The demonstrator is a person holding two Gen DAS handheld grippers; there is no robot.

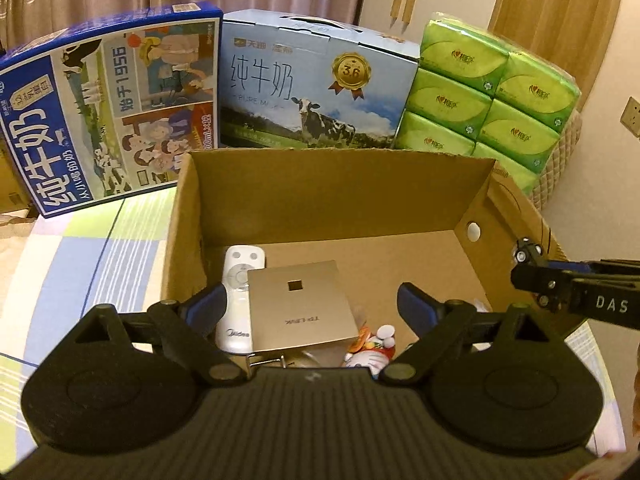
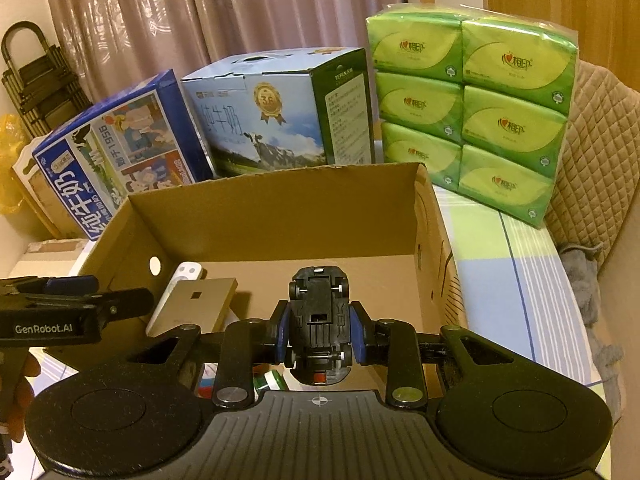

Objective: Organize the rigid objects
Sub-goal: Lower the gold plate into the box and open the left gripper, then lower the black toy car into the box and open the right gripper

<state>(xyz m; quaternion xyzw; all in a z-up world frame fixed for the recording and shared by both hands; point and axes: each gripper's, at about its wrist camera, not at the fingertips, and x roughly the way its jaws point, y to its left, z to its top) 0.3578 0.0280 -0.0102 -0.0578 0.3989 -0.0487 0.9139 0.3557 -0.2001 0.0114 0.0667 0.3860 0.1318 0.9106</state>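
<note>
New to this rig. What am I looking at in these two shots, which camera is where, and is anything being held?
No robot arm here: a person holds a two-finger gripper in each hand, and each gripper carries a fisheye camera looking along its fingers.

The left wrist view shows the left gripper open and empty, above a cardboard box. In the box lie a white remote, a flat gold router and a small toy figure.

The right wrist view shows the right gripper shut on a black toy car, underside up, over the same box.

Behind the box stand two milk cartons and a green tissue pack, all on a checked cloth.
</note>
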